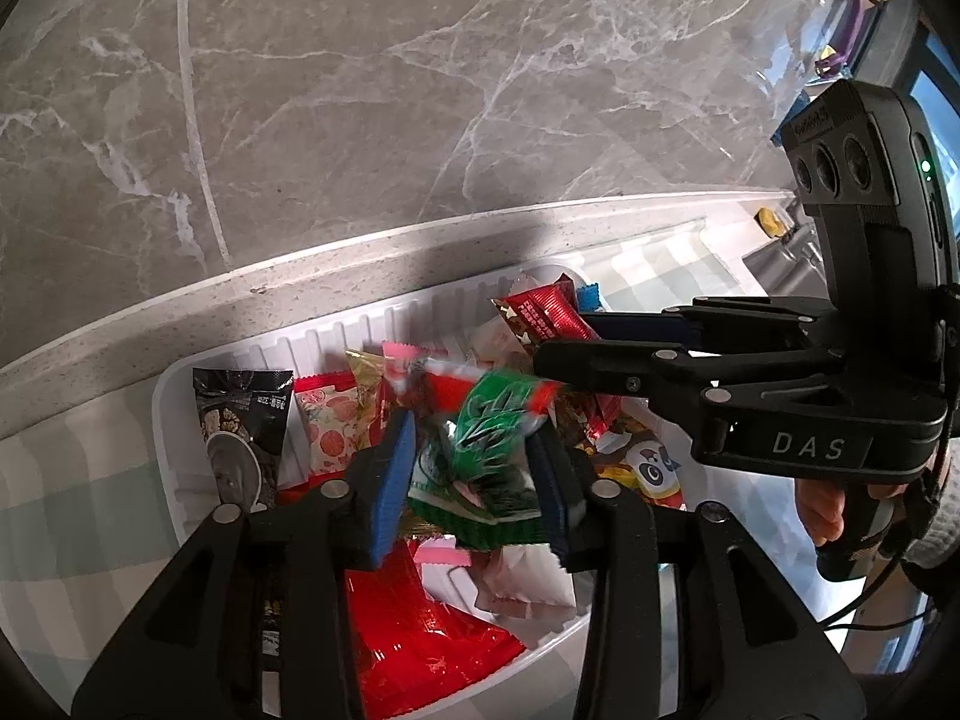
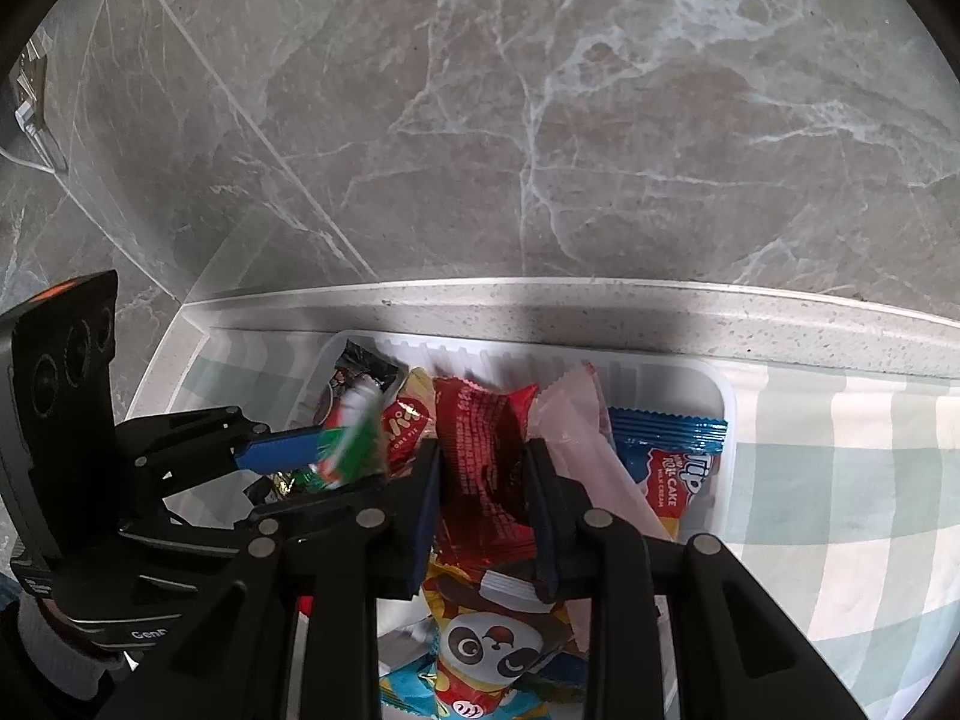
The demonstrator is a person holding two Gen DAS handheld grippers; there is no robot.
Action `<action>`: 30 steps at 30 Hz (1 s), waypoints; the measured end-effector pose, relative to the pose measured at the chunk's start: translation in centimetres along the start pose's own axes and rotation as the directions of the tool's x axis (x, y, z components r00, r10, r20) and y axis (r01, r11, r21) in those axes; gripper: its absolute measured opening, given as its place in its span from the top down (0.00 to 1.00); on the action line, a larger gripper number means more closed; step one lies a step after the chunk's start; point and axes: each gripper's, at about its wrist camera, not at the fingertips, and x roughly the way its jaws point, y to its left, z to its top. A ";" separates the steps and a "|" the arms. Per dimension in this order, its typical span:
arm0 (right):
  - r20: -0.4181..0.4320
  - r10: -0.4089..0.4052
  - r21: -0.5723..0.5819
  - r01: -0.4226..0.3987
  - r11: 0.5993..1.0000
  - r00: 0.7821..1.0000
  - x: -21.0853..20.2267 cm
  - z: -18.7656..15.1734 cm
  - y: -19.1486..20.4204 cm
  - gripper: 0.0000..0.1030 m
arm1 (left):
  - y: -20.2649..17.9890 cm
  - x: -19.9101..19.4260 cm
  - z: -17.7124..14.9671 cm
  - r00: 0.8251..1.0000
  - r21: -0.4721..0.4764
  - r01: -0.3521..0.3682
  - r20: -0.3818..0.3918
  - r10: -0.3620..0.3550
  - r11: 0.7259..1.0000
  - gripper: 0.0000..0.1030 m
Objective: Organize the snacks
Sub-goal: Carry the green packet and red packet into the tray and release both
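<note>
1. Two grippers hang over one white ribbed tray (image 1: 180, 384) that sits on a green-and-white checked cloth (image 1: 66, 480), hard against the speckled counter edge (image 1: 336, 264) with the grey marble wall behind it.
2. Far left in the tray, in the left wrist view, a black sachet (image 1: 240, 420) stands against the tray's end wall, and just beside it lies a pink fruit-print packet (image 1: 327, 426). I count one of each.
3. The left gripper (image 1: 474, 468) comes next. Its blue pads sit narrow, on either side of a green-and-red wrapper (image 1: 492, 420) that looks blurred and loose; whether the pads press on it I cannot tell. A large red packet (image 1: 420, 630) lies below it in the tray.
4. The right gripper (image 2: 486, 480) works further right, its jaws set narrow and its pads pressed on the sides of a dark red foil packet (image 2: 480, 444), which it holds just above the pile.
5. Under that packet lies one panda-print packet (image 2: 498, 654); to its right leans one pale pink packet (image 2: 576, 420), and furthest right lies one blue roll-cake packet (image 2: 666, 462) against the tray's end wall.
6. Progress, as I judge it: most snacks are already gathered in the tray, at least eight by my count, though overlaps hide some. No snack is seen on the cloth in either view.
7. Left to do, I think: release these two packets into the pile. The heap is jumbled, not sorted by kind.
</note>
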 end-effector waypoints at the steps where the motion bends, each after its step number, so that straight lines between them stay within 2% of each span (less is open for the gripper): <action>1: 0.000 0.000 0.002 0.000 1.000 1.000 0.0 0.0 0.0 0.68 | 0.0 -0.1 0.0 1.000 -0.001 0.001 0.002 -0.001 1.000 0.59; 5: 0.003 0.001 0.008 -0.001 1.000 1.000 -0.1 0.0 -0.1 0.68 | 0.0 -0.3 0.1 1.000 -0.001 -0.013 0.011 0.013 1.000 0.58; 11: 0.020 -0.004 -0.006 0.004 1.000 1.000 -0.5 -0.1 0.3 0.68 | -0.2 -0.7 0.1 1.000 -0.006 -0.022 0.021 0.023 1.000 0.51; 16: 0.031 -0.005 -0.012 0.006 1.000 1.000 -1.0 -0.1 0.7 0.68 | -0.5 -1.1 0.0 0.999 -0.006 -0.030 0.034 0.030 1.000 0.34; 20: 0.042 0.000 -0.006 0.000 1.000 0.999 -1.6 -0.3 0.9 0.67 | -0.8 -1.9 0.0 0.998 -0.012 -0.042 0.048 0.043 0.999 0.25; 23: 0.056 -0.002 -0.007 0.002 1.000 0.998 -2.4 -0.6 1.1 0.62 | -1.1 -2.6 -0.2 0.996 -0.013 -0.058 0.064 0.059 0.998 0.19; 25: 0.065 -0.005 -0.015 0.006 1.000 0.998 -2.8 -0.8 1.3 0.60 | -1.2 -3.1 -0.3 0.995 -0.011 -0.065 0.072 0.066 0.998 0.12; 27: 0.076 -0.010 -0.021 0.011 1.000 0.997 -3.4 -1.0 1.5 0.55 | -1.4 -3.5 -0.5 0.995 -0.010 -0.067 0.078 0.068 0.998 0.12; 30: 0.096 -0.023 -0.024 0.025 0.999 0.995 -4.1 -1.4 1.6 0.47 | -1.7 -3.8 -0.6 0.994 -0.013 -0.079 0.080 0.080 0.997 0.05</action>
